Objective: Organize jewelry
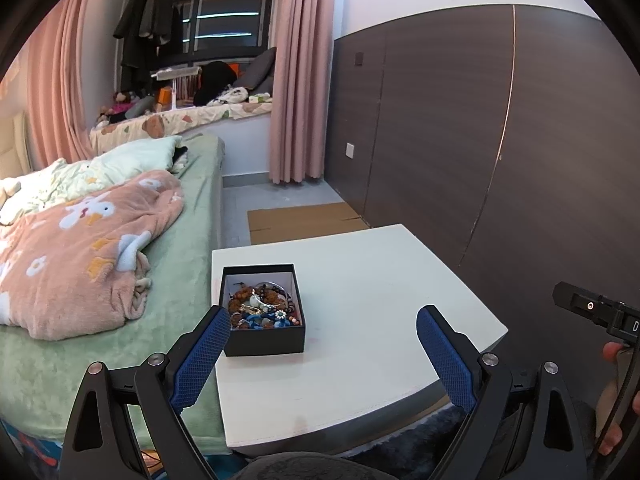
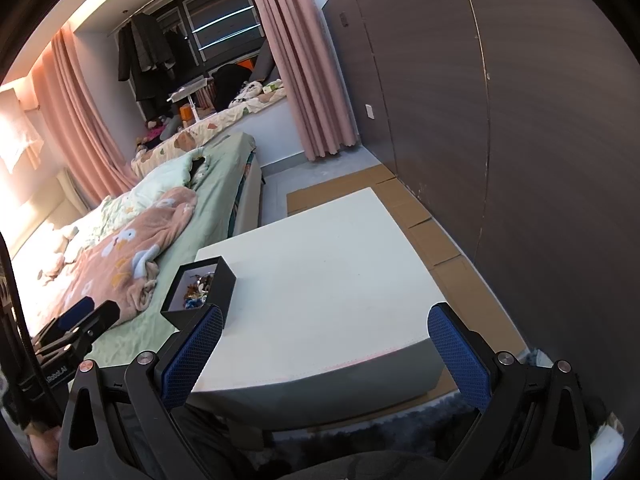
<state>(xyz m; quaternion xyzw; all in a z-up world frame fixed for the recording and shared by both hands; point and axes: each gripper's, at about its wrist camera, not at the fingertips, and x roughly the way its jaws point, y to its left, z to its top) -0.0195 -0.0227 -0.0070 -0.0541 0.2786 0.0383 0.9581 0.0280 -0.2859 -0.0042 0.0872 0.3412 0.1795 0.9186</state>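
A black open box (image 1: pixel 264 334) sits at the left side of the white table (image 1: pixel 360 352). It is filled with a tangle of beaded jewelry (image 1: pixel 262 306). My left gripper (image 1: pixel 323 320) is open and empty, just short of the box, its left finger (image 1: pixel 200 364) beside the box's near left corner. In the right wrist view the box (image 2: pixel 222 284) stands at the table's (image 2: pixel 320 288) left edge. My right gripper (image 2: pixel 330 318) is open and empty above the table's near edge, to the right of the box.
A bed (image 1: pixel 80 240) with a pink blanket lies along the table's left side. A dark wardrobe wall (image 1: pixel 500 140) runs on the right. Flat cardboard (image 1: pixel 304 220) lies on the floor beyond the table. The right gripper's body (image 1: pixel 592 308) shows at the left wrist view's right edge.
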